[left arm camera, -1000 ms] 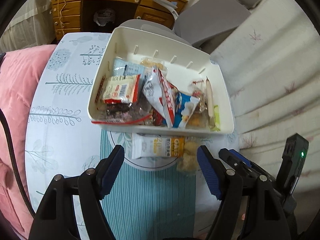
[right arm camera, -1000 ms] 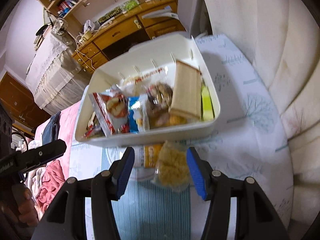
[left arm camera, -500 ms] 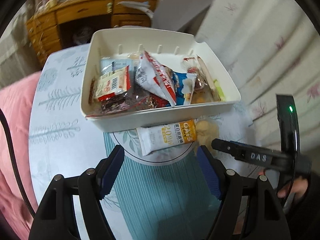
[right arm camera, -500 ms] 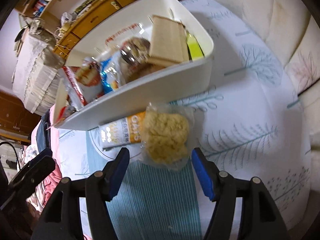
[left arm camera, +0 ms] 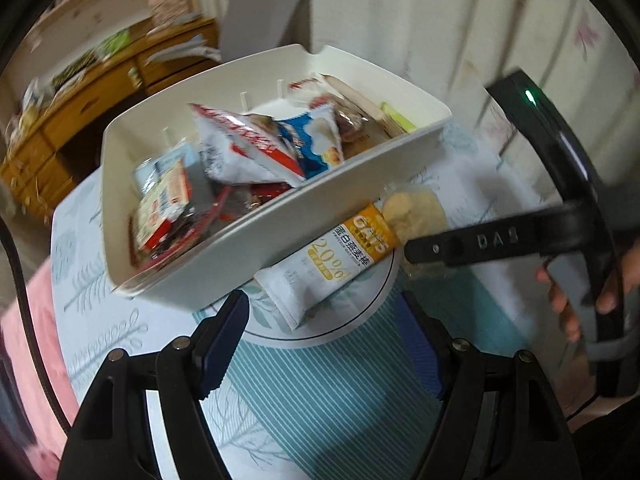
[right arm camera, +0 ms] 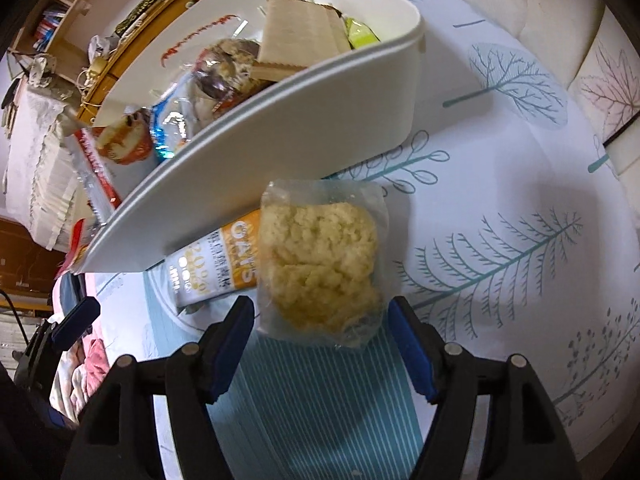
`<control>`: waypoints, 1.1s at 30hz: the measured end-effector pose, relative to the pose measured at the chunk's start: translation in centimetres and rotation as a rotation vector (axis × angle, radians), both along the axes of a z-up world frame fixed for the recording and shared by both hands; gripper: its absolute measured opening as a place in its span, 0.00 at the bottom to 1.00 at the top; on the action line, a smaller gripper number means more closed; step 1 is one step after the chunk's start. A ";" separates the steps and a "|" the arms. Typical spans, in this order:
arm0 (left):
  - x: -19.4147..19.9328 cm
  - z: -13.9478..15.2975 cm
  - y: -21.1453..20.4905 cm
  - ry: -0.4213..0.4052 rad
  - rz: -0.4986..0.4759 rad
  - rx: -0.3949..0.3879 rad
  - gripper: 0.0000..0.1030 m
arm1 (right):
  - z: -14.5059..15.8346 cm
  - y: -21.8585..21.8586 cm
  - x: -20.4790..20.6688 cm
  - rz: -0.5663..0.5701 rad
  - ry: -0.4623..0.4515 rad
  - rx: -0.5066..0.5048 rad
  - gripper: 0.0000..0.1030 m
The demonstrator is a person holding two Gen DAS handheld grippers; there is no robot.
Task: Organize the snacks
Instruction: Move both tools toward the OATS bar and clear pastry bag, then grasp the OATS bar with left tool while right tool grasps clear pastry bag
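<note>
A white bin (left arm camera: 280, 216) (right arm camera: 280, 132) full of snack packets sits on the table. In front of it lie an orange-and-white oat bar (left arm camera: 336, 264) (right arm camera: 216, 268) and a clear bag of pale rice cracker (right arm camera: 320, 260) (left arm camera: 412, 212). My right gripper (right arm camera: 320, 320) hangs just above the cracker bag; its jaws are opening, the bag's near end lies between them, untouched. My left gripper (left arm camera: 326, 320) stands open just short of the oat bar's near end, with nothing pressed. The right gripper's black body (left arm camera: 500, 240) and the hand on it show at the right of the left wrist view.
A tablecloth (right arm camera: 500, 240) with a tree print covers the round table, with a teal striped patch (left arm camera: 320, 392) near me. A wooden desk (left arm camera: 80, 112) and pale curtain (left arm camera: 440, 20) stand behind. Pink bedding (left arm camera: 36, 340) lies at the left.
Both grippers have come down closer to the two packets in front of the bin. The right jaws have spread wider. The left view has rolled, tilting the bin.
</note>
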State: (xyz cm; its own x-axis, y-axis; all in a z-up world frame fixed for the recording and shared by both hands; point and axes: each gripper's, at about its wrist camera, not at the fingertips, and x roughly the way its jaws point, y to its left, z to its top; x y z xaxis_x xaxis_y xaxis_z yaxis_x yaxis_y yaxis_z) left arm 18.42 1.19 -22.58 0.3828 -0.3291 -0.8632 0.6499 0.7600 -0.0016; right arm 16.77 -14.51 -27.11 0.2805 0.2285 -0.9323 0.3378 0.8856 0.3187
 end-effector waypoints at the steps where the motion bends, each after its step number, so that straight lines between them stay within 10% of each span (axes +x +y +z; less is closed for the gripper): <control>1: 0.0 -0.3 -0.2 -0.005 -0.014 0.007 0.72 | -0.2 -0.1 0.0 -0.006 0.003 -0.001 0.68; 15: -0.2 -4.3 -3.2 -0.075 -0.108 0.118 0.72 | 0.1 -0.7 -0.5 -0.052 -0.006 -0.024 0.53; 33: 3.3 -7.0 -4.1 -0.050 0.013 0.123 0.72 | 1.5 -5.7 -5.4 -0.143 0.041 -0.064 0.53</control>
